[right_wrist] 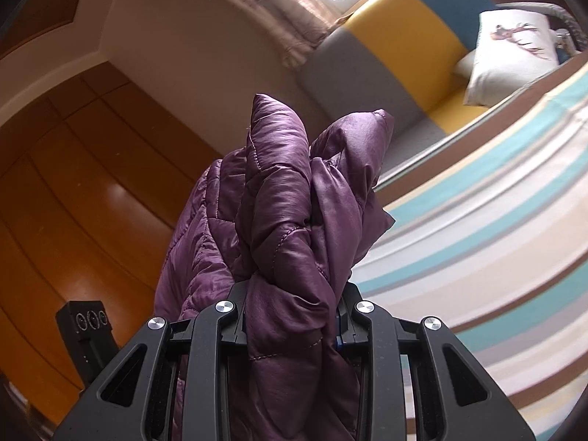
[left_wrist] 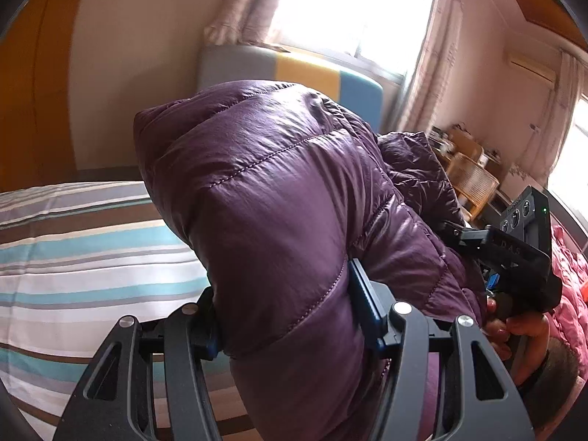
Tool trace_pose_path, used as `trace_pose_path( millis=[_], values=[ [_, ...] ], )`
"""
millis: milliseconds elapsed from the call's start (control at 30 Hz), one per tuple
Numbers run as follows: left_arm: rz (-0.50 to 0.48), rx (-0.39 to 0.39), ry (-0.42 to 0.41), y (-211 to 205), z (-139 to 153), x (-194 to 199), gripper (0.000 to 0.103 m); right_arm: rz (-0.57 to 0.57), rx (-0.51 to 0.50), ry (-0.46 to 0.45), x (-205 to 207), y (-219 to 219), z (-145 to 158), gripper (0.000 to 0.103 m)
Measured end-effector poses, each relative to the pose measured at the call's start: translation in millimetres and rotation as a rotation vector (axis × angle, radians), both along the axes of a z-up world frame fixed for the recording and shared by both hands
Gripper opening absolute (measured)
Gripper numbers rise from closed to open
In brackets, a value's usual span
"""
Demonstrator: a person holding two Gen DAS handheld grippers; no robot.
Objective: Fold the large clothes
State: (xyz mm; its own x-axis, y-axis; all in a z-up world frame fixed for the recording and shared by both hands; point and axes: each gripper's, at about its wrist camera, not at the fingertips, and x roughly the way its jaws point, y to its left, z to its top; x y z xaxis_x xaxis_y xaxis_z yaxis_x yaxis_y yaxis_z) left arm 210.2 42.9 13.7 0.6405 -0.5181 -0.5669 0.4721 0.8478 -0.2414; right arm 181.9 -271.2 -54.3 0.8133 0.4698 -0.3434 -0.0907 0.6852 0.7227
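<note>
— Black fingers [left_wrist: 362, 305] of the left gripper [left_wrist: 284, 316] sit closest, and they pinch a thick roll of the purple puffer jacket [left_wrist: 264, 191] between them. The quilted bulk rises straight ahead of the fingertips and hides most of what lies beyond.

— And to either side of those fingers?

— Off to their left, the striped bedspread [left_wrist: 73, 257] spreads out below. Off to their right, the right gripper [left_wrist: 514, 253] shows, with a hand [left_wrist: 514, 330] wrapped round its grip and something pink [left_wrist: 573, 294] behind it.

— How does that right gripper [right_wrist: 290, 316] stand?

— Its fingers [right_wrist: 235, 305] clamp a bunched fold of the same jacket [right_wrist: 286, 220], which sticks up past the tips. Wooden wardrobe doors [right_wrist: 81, 191] lie left of them; the striped bedspread [right_wrist: 477, 228] and a white cushion [right_wrist: 511, 51] lie right.
</note>
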Motion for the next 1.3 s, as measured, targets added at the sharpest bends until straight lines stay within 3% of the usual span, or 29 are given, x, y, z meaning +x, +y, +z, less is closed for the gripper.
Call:
trace_pose_path(
  millis=[333, 700, 967, 1067, 1300],
  values=[
    [0.119, 0.019, 0.020, 94, -8, 36, 0.057, 0.085, 0.030, 0.044, 71, 53, -15, 0.029],
    [0.174, 0.061, 0.103, 119, -62, 76, 0.057, 0.101, 0.020, 0.170, 124, 77, -64, 0.029],
    [0.198, 0.022, 0.139, 125, -105, 88, 0.072, 0.047, -0.022, 0.218, 113, 86, -92, 0.044],
    [0.204, 0.035, 0.122, 122, -109, 87, 0.073, 0.043, -0.098, 0.197, 108, 92, -90, 0.044],
    [0.238, 0.056, 0.121, 120, -108, 82, 0.077, 0.034, -0.148, 0.227, 100, 97, -85, 0.048]
  ],
)
